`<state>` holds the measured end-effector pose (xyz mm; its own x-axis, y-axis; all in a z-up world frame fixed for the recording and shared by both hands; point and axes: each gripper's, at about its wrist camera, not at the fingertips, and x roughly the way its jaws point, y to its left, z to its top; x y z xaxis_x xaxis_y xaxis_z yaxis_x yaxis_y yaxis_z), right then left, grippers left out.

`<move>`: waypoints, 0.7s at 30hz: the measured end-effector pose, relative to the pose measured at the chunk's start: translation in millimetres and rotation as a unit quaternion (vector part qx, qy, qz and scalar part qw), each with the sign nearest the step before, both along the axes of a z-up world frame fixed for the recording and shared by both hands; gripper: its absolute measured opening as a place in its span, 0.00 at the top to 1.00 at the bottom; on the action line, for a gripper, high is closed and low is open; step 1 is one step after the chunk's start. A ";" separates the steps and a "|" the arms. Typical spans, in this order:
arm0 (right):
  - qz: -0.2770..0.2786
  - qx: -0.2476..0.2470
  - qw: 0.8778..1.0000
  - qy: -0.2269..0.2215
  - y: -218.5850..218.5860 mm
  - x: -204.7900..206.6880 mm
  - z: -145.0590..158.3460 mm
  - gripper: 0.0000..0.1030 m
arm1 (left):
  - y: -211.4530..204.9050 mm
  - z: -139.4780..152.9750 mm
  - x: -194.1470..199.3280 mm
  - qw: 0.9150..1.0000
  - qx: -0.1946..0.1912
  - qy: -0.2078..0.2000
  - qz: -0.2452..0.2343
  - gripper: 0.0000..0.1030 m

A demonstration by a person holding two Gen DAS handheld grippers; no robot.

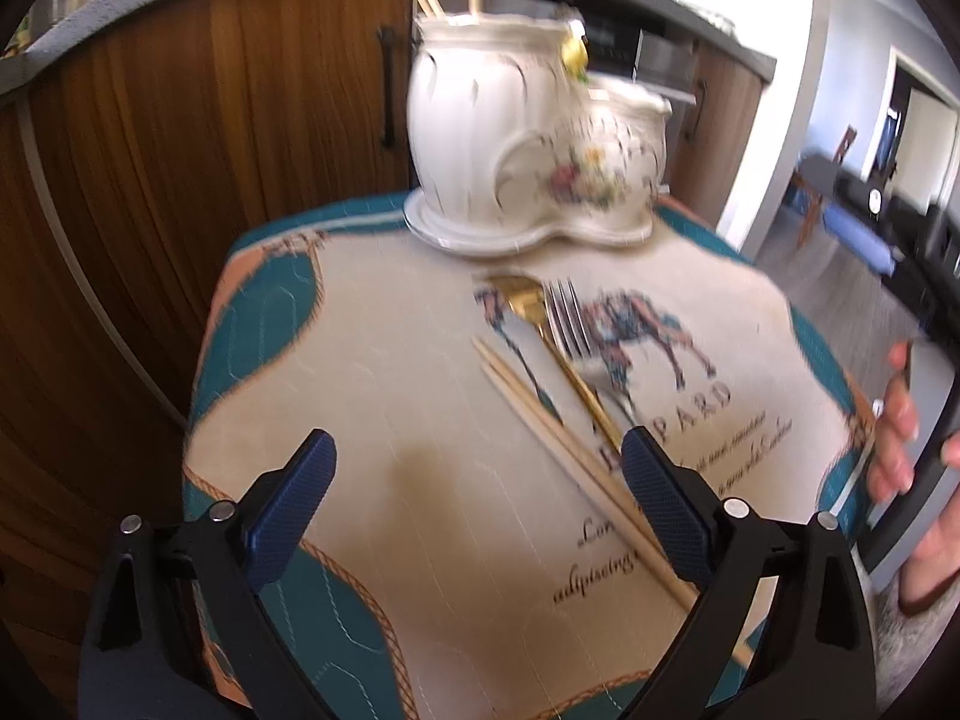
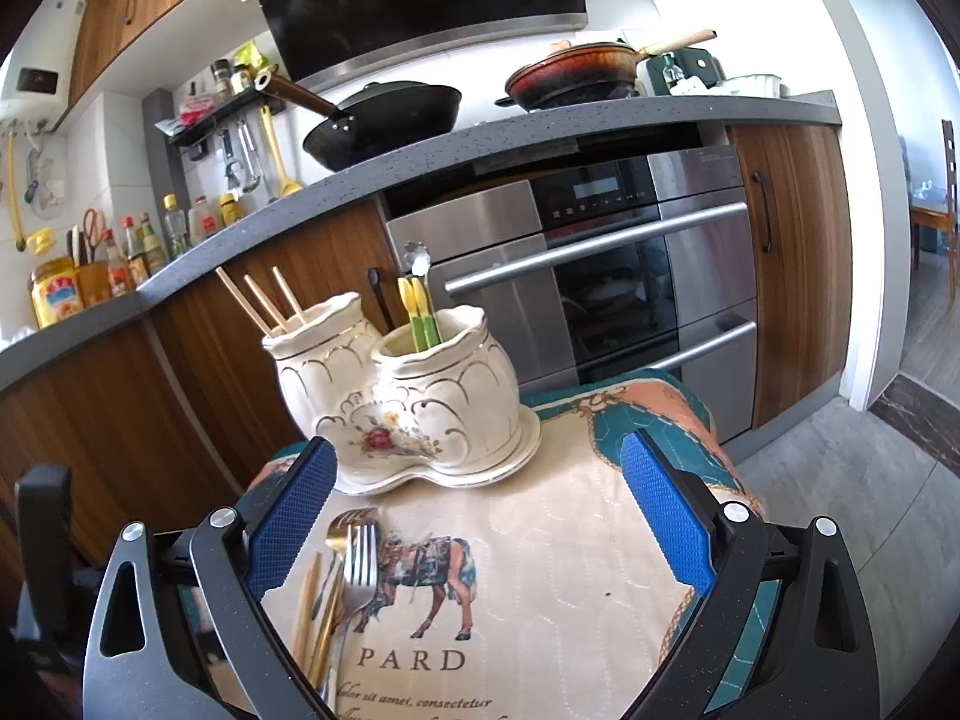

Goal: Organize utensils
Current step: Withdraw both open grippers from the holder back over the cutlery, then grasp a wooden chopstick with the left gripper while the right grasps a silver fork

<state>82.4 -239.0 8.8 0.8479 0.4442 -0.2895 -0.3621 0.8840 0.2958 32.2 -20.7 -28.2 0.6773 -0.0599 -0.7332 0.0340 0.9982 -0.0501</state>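
Left wrist view shows our left gripper (image 1: 474, 468) spread wide with nothing in it, above a printed cloth (image 1: 390, 360). On the cloth lie a pair of chopsticks (image 1: 558, 426), a gold spoon (image 1: 528, 306) and a silver fork (image 1: 570, 324), side by side. Behind them stands a white twin-pot holder (image 1: 510, 138) with chopsticks in it. Our right gripper (image 2: 480, 516) is likewise spread and empty, facing the holder.

So the white ceramic double-pot holder (image 2: 414, 396) with the flower print stands upright at the far end of the cloth, three wooden chopsticks (image 2: 264, 300) in its left pot and yellow-green handled pieces (image 2: 420, 315) in the right. Just in front lie a gold spoon (image 2: 342, 546), a silver fork (image 2: 360, 570) and two chopsticks (image 1: 576, 450), side by side.
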 end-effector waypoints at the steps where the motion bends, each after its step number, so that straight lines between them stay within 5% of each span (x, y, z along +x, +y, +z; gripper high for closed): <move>1: 0.001 0.000 1.000 0.000 0.2 -0.1 0.1 0.08 | -2.4 -3.0 0.2 1.000 0.003 0.006 -0.004 0.12; 14: 0.006 0.001 1.000 0.002 -0.2 0.9 -0.2 0.07 | -13.9 -16.5 9.7 0.998 0.042 0.043 -0.019 0.55; 18: 0.010 -0.004 1.000 0.000 1.5 0.0 -0.9 0.07 | -12.9 -12.7 12.1 0.998 -0.012 0.060 -0.024 0.55; 21: 0.011 -0.004 1.000 0.001 1.8 0.1 -1.0 0.07 | -20.0 -11.5 10.0 0.998 -0.003 0.060 -0.031 0.55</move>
<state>82.5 -237.2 7.8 0.8377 0.4595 -0.2951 -0.3803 0.8787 0.2886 42.3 -40.6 -39.7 0.5803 -0.1039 -0.8078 0.0899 0.9939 -0.0632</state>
